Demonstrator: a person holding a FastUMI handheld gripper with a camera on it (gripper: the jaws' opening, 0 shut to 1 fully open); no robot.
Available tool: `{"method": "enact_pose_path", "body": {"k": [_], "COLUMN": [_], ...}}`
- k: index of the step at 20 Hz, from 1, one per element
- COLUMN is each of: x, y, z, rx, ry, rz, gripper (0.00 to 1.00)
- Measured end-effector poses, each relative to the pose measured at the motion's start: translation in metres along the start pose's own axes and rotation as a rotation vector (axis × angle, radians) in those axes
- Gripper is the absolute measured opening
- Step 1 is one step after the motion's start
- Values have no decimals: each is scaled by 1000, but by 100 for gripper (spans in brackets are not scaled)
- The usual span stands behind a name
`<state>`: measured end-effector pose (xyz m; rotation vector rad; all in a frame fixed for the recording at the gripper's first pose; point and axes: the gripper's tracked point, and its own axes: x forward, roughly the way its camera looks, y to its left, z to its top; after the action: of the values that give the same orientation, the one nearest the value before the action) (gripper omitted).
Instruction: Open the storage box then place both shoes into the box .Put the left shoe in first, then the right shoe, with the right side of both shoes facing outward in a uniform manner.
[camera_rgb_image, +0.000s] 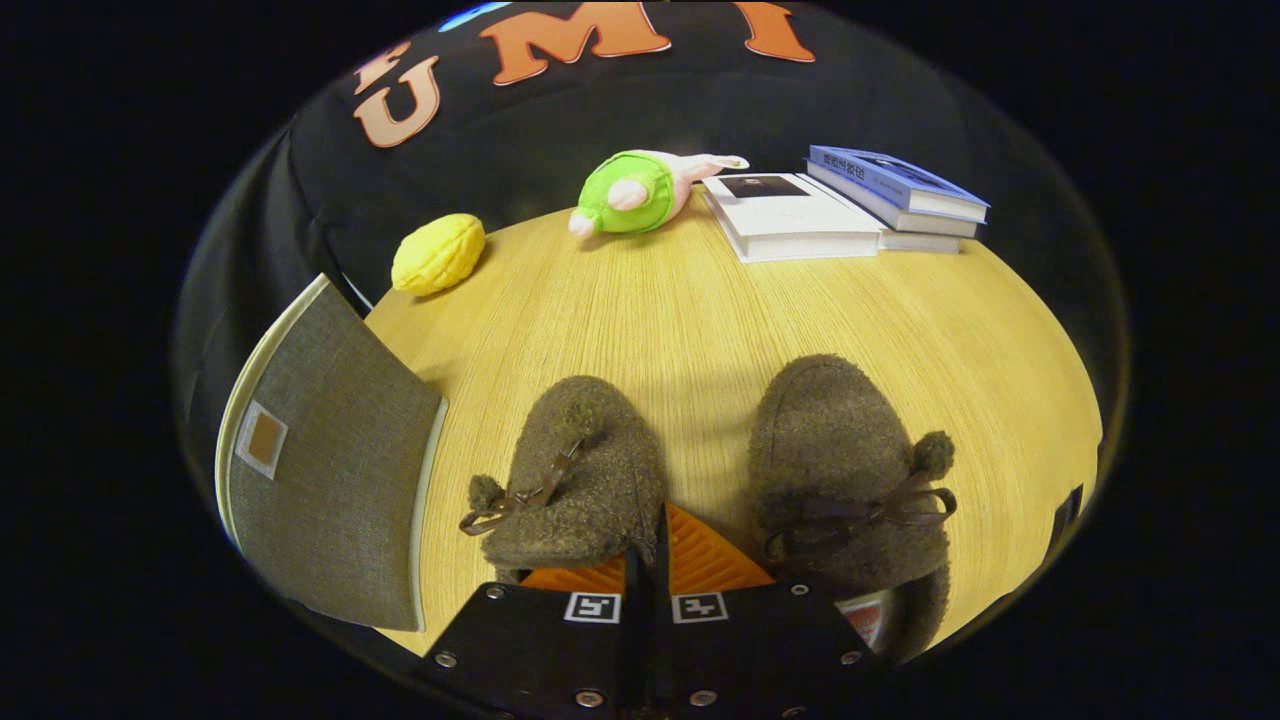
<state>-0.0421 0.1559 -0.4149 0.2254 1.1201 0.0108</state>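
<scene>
The gripper sits nearest, its two fingers pressed together with no gap between them and nothing held. The fingertips rest low over the wooden table, in the space between the two shoes.

Both shoes are brown fuzzy slippers, each with a dark ribbon bow and pompoms, toes pointing away from the gripper. The left slipper lies just to the left of the fingers, its side close against them; whether it touches them cannot be told. The right slipper lies just to the right of the fingers, with a narrow strip of table between the pair.

The storage box stands farther left of the left slipper, apart from it. It is covered in grey fabric with a pale rim and a small brown tag on the facing surface. Its lid appears closed.

Well beyond the fingers, at the far side of the table:
- A yellow lemon-shaped toy, beyond and to the left.
- A green and pink plush toy, almost straight ahead.
- A stack of books, beyond and to the right, with a blue-covered book uppermost and a white one just beside the plush toy.
</scene>
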Motion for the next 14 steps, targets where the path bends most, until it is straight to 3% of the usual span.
{"method": "enact_pose_path", "body": {"k": [3, 7, 14], "x": [-9, -30, -85], "y": [9, 52, 104], "z": [5, 7, 63], "rx": [25, 123, 124], "ry": [1, 27, -104], "rz": [23, 164, 241], "gripper": [4, 4, 4]}}
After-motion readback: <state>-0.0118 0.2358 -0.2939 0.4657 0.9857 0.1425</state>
